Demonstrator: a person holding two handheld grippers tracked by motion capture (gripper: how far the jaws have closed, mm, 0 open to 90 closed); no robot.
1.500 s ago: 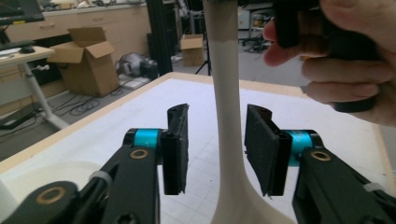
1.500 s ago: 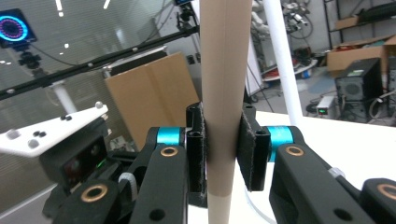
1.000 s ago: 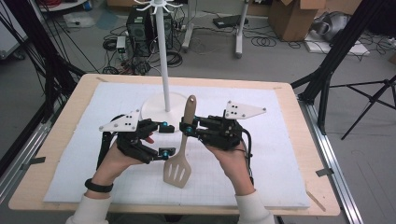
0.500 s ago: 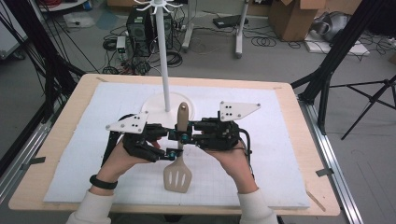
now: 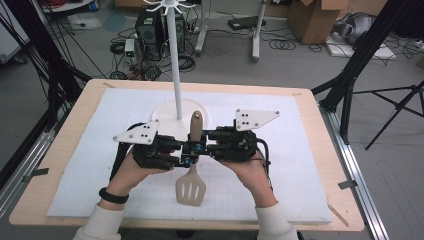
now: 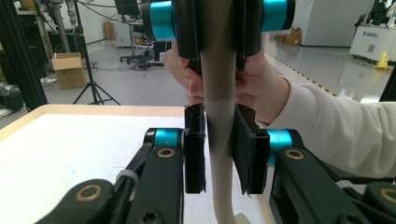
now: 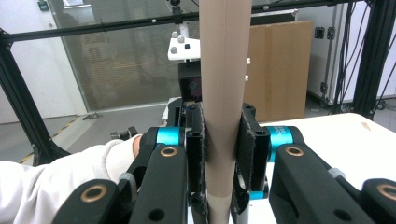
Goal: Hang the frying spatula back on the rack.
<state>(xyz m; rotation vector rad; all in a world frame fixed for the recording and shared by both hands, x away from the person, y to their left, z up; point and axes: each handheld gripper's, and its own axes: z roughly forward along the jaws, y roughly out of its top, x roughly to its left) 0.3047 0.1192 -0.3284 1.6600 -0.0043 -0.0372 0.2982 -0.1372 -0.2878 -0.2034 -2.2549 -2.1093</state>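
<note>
While both tools clamp it, beige slotted spatula [image 5: 191, 172], upright handle.

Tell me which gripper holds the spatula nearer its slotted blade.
The left gripper. It clamps the spatula handle lower, on the blade side; the right gripper clamps it higher, toward the rounded handle tip.

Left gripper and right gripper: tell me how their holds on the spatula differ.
The left gripper comes in from the left of the high view, the right gripper from the right. The left gripper grips the spatula nearer its slotted blade, the right gripper nearer the rounded handle end. The left gripper's jaws have just been closing on the handle; the right gripper's are clamped. Both are shut on the same handle, facing each other.
</note>
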